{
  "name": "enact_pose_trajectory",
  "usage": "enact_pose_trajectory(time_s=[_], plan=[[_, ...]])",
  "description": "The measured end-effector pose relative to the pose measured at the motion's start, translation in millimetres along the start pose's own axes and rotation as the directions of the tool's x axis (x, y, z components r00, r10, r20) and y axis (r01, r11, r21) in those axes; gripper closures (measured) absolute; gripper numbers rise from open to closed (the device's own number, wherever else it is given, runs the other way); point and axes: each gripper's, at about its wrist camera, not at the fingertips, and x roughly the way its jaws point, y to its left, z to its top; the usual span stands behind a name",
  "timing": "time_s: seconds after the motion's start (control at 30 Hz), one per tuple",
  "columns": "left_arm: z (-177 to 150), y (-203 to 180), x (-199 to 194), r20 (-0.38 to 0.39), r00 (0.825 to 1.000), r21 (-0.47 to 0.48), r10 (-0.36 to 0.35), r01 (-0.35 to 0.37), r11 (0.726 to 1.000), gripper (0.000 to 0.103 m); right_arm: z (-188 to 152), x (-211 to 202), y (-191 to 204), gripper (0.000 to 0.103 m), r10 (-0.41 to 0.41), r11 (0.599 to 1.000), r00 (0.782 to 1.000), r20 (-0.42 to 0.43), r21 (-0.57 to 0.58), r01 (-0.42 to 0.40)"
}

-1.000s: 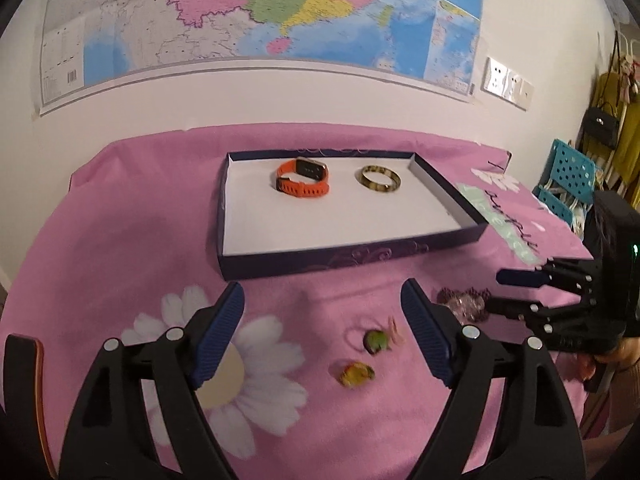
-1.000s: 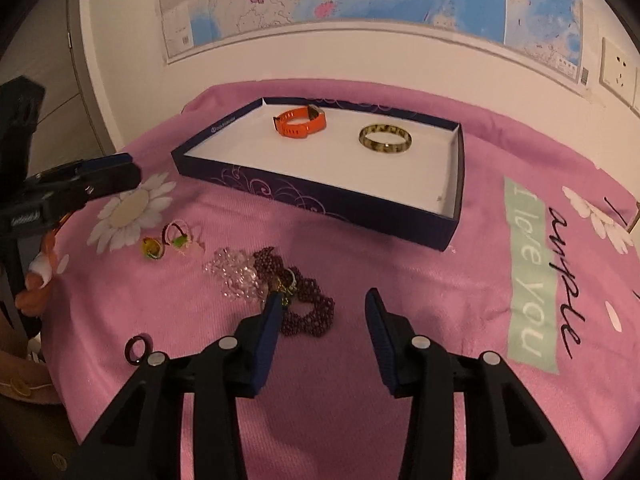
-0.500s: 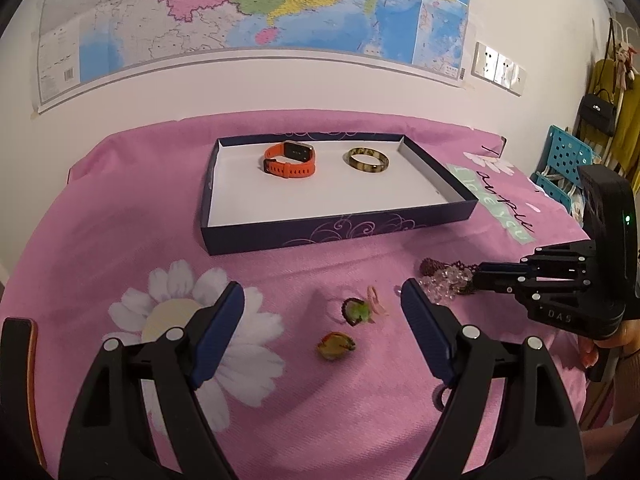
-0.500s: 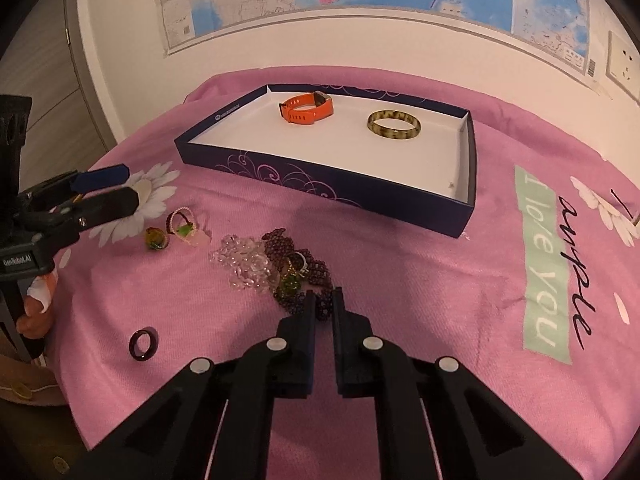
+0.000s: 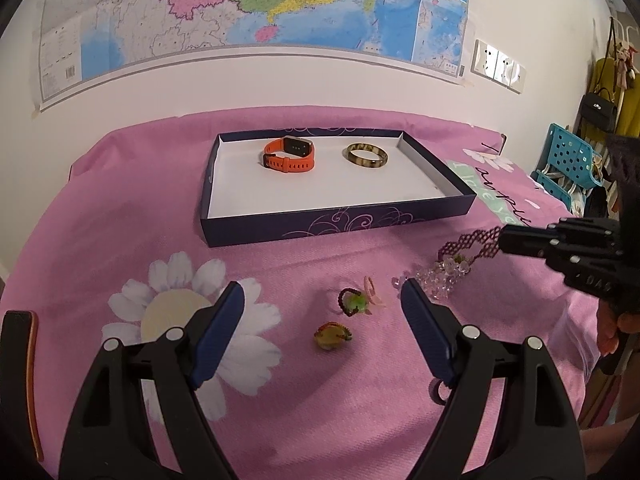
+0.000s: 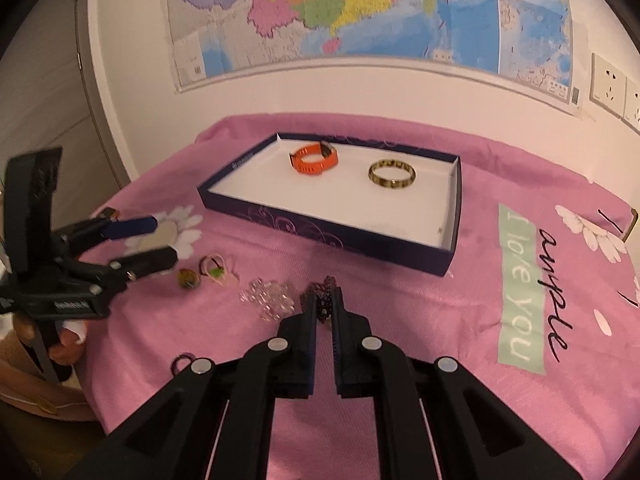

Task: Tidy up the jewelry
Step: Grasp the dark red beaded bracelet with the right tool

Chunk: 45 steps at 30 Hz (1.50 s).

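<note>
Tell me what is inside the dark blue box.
Inside the dark blue box lie an orange watch band and a tortoiseshell bangle, apart, on its white floor. The near wall hides a strip of floor behind it.

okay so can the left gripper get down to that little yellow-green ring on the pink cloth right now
Probably yes. The left gripper is open, and the yellow-green ring lies alone on the cloth between and just ahead of its fingers. The right gripper, shut on the dark beaded bracelet, is off to the side.

Domestic room: pink floral printed bedspread, large colourful paper wall map, white wall sockets, hanging black handbag.
</note>
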Motion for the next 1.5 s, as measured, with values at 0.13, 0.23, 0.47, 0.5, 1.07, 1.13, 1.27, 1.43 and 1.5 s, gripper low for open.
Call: enact_pose_trajectory(time_s=[0.13,0.23,0.47,0.5,1.07,1.13,1.27,1.43,1.5], plan=[[-1.3,-1.4,-0.9,0.001,1.0,0.008,0.007,-0.007,1.0,0.023,5.0,-8.4,0.0,0.097,0.007,1.0,0.999,0.037,0.005,-0.007],[-2.1,-2.0,-2.1,0.002,1.0,0.008,0.008,-0.008,1.0,0.023,5.4,-10.0,0.8,0.097,0.013,1.0,0.999,0.044,0.006,-0.013],[-2.4,-2.7,-3.2,0.004,1.0,0.012,0.015,-0.015,1.0,0.023,2.8,-14.4,0.9,0.097,0.033,0.999,0.997,0.064,0.019,-0.034],[-2.7,-2.8,-3.7,0.004,1.0,0.012,0.016,-0.016,1.0,0.023,2.0,-14.7,0.8,0.097,0.032,0.999,0.997,0.063,0.022,-0.033],[-6.9,-7.0,-5.5,-0.003,1.0,0.024,-0.001,0.001,1.0,0.023,-34.0,3.0,-9.3,0.097,0.007,0.999,0.996,-0.086,0.048,-0.003],[-7.8,-7.4,-5.7,-0.005,1.0,0.026,-0.004,0.005,1.0,0.023,-35.2,1.2,-8.4,0.097,0.017,0.999,0.996,-0.084,0.052,-0.013],[-9.9,-8.2,-5.5,-0.01,1.0,0.028,-0.005,0.005,1.0,0.023,-31.7,-8.4,2.6,0.097,0.063,0.998,0.997,-0.045,0.024,-0.062],[-10.5,-8.2,-6.0,-0.012,1.0,0.027,-0.005,0.006,1.0,0.023,-32.3,-14.7,17.2,0.097,0.1,0.994,0.994,-0.041,-0.028,-0.101],[-10.8,-7.8,-6.0,-0.013,1.0,0.025,-0.006,0.007,1.0,0.023,-34.2,-11.5,16.1,0.097,0.088,0.996,0.994,-0.058,-0.027,-0.09]])
